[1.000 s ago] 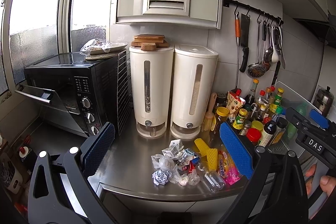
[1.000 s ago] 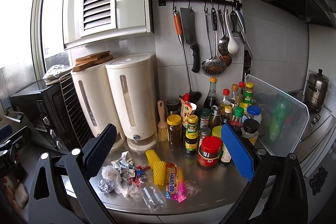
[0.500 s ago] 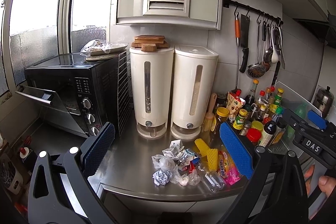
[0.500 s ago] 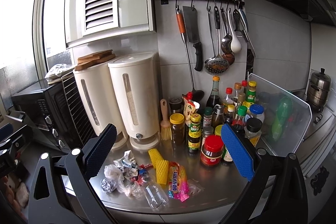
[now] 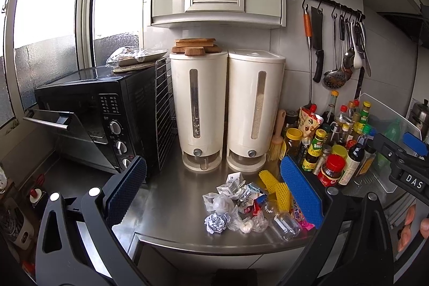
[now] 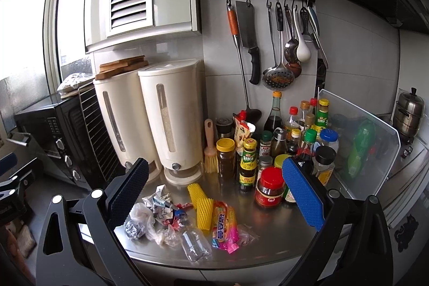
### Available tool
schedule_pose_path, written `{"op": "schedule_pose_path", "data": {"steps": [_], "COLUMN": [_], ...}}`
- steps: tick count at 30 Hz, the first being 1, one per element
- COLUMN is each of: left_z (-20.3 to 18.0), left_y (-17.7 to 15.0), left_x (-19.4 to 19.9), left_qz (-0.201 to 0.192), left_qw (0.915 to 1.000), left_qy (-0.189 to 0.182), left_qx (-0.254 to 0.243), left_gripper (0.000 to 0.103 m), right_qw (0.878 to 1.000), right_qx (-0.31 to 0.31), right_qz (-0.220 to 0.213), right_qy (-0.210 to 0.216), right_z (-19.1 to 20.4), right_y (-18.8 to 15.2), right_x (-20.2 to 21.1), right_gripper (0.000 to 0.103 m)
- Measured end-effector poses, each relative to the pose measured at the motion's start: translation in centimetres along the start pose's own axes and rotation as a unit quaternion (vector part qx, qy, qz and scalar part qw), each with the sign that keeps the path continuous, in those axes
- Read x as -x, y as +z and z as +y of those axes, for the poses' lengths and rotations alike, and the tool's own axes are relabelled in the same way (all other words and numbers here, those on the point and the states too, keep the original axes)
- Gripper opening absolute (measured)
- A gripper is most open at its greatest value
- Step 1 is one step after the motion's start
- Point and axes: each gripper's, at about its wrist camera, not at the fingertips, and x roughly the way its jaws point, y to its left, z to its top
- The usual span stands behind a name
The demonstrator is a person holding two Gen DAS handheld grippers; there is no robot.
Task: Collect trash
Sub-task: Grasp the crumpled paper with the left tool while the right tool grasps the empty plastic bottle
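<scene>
A pile of trash lies at the front of the steel counter [image 5: 171,205]: a foil ball [image 5: 215,223], crumpled white plastic [image 5: 221,203], a clear plastic bottle [image 6: 194,241], yellow foam netting [image 6: 202,205] and a pink and orange snack wrapper [image 6: 224,225]. The bottle also shows in the left wrist view [image 5: 281,219]. My left gripper [image 5: 213,192] is open and empty, held back above the counter edge. My right gripper [image 6: 214,192] is open and empty, also short of the pile. The right gripper shows at the right edge of the left wrist view [image 5: 402,154].
Two white grain dispensers [image 5: 228,109] stand behind the pile. A black toaster oven [image 5: 99,109] with its door ajar is at left. Many sauce bottles and jars [image 6: 278,152] crowd the right, with a red-lidded jar [image 6: 269,189] nearest. Knives and ladles [image 6: 278,44] hang above.
Both grippers have edged slightly closer to the counter; the right view has shifted a little. Nothing on the counter has moved, and both jaws stay open.
</scene>
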Motion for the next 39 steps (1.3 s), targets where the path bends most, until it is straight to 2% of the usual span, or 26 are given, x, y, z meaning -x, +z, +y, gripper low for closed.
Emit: {"op": "schedule_pose_path", "data": {"steps": [4, 6, 11, 14, 16, 20, 24, 26, 28, 30, 39], "left_z": [0.2, 0.3, 0.3, 0.2, 0.2, 1.2, 2.2, 2.4, 2.4, 2.2, 1.9], "left_y": [-1.4, -2.4, -5.2, -7.3, -8.7, -11.2, -13.0, -13.9, -14.5, -15.1, -16.6], "left_x": [-1.2, -2.1, -5.4, -7.9, -9.9, -13.4, -16.4, -17.8, -19.0, -20.0, -24.0], "left_qz": [0.008, 0.015, 0.052, 0.085, 0.11, 0.156, 0.194, 0.213, 0.227, 0.239, 0.286], "left_qw": [0.9999, 0.9999, 0.9984, 0.9955, 0.9927, 0.9867, 0.9796, 0.9747, 0.9707, 0.968, 0.9545], "left_qy": [-0.009, -0.003, -0.008, -0.025, -0.026, -0.039, -0.052, -0.066, -0.078, -0.076, -0.083], "left_qx": [0.003, 0.0, -0.019, -0.036, -0.042, -0.025, -0.01, -0.001, -0.002, -0.012, -0.017], "left_gripper": [0.095, 0.095, 0.095, 0.095, 0.095, 0.095, 0.095, 0.095, 0.094, 0.085, 0.06], "right_qw": [1.0, 1.0, 0.996, 0.989, 0.985, 0.973, 0.958, 0.952, 0.947, 0.941, 0.931], "right_qx": [0.017, 0.011, 0.009, 0.014, 0.022, 0.026, 0.016, 0.02, 0.02, 0.019, 0.056], "right_qz": [0.003, 0.013, 0.078, 0.126, 0.148, 0.199, 0.255, 0.274, 0.29, 0.307, 0.336], "right_qy": [-0.014, -0.003, 0.044, 0.08, 0.086, 0.111, 0.131, 0.133, 0.138, 0.145, 0.131], "right_z": [0.1, -0.2, -0.4, 0.1, 0.4, 1.0, 1.4, 1.6, 1.7, 1.6, 2.2], "right_y": [-1.6, -2.6, -5.6, -7.8, -9.3, -12.1, -14.4, -15.3, -15.9, -16.3, -17.5], "right_x": [-0.6, -1.3, -4.9, -7.4, -9.1, -12.3, -15.2, -16.3, -17.2, -18.0, -20.0], "right_gripper": [0.1, 0.1, 0.099, 0.099, 0.099, 0.098, 0.083, 0.081, 0.073, 0.064, 0.064]}}
